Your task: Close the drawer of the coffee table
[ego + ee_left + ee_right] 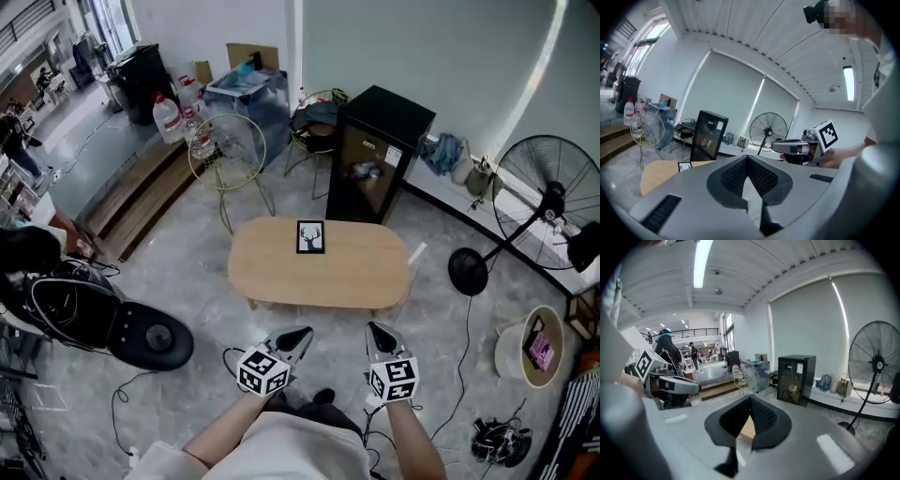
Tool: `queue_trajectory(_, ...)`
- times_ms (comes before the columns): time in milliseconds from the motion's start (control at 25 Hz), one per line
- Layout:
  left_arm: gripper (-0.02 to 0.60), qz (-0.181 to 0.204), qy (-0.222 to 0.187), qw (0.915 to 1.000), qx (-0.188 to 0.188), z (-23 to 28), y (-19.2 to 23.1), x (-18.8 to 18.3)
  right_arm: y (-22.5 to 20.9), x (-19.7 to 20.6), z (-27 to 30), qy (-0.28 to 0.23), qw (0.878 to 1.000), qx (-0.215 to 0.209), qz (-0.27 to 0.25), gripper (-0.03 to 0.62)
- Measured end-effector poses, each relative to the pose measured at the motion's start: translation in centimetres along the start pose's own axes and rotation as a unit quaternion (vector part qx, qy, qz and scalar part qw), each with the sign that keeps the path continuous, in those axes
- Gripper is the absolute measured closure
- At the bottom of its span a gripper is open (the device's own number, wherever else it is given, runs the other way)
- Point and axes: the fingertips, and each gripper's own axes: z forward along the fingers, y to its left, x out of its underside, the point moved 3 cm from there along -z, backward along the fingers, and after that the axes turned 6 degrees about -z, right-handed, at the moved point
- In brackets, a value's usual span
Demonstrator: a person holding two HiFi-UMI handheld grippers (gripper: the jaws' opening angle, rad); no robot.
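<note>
The oval wooden coffee table [347,277] stands on the floor in front of me in the head view, with a small framed deer picture [310,236] on top. No drawer front shows from above. My left gripper [302,333] and right gripper [375,330] hover side by side just short of the table's near edge, both shut and empty. In the left gripper view the left gripper [747,157] has its jaws together, the table [658,173] lies low at the left, and the right gripper [780,146] is alongside. The right gripper view shows the right gripper [750,398] with jaws together.
A black mini fridge [380,150] stands behind the table, and a wire chair [230,155] is at its back left. A standing fan [548,202] and a round bin [534,347] are to the right. A black round base [150,342] and cables lie on the floor at left.
</note>
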Motion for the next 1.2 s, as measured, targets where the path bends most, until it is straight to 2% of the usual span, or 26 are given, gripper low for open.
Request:
queue_trajectory(320,0.575,0.052,-0.04,0.9977,0.015,-7.1,-1.1,-6.6,4.7,-6.3,-4.0,-0.048,0.999,0.007,-0.013,0.583)
queue_trajectory(440,0.575,0.064,-0.055,0.9963,0.019,-9.1,-1.6,-8.2,6.0,-7.5,-5.4,-0.061,0.998,0.01,-0.015,0.583)
queue_trajectory(680,0.577,0.091,-0.082,0.9923,0.022,-11.8,-2.0,-10.6,7.4,-10.0,-6.9,-0.084,0.995,0.017,-0.054,0.583)
queue_trajectory(840,0.575,0.101,-0.093,0.9904,0.015,-13.3,-2.6,-11.5,7.9,-11.2,-8.2,-0.098,0.993,0.017,-0.066,0.583)
queue_trajectory(1200,0.577,0.085,-0.094,0.9919,0.012,-13.7,-2.7,-10.6,8.0,-11.3,-8.6,-0.099,0.994,0.014,-0.053,0.583)
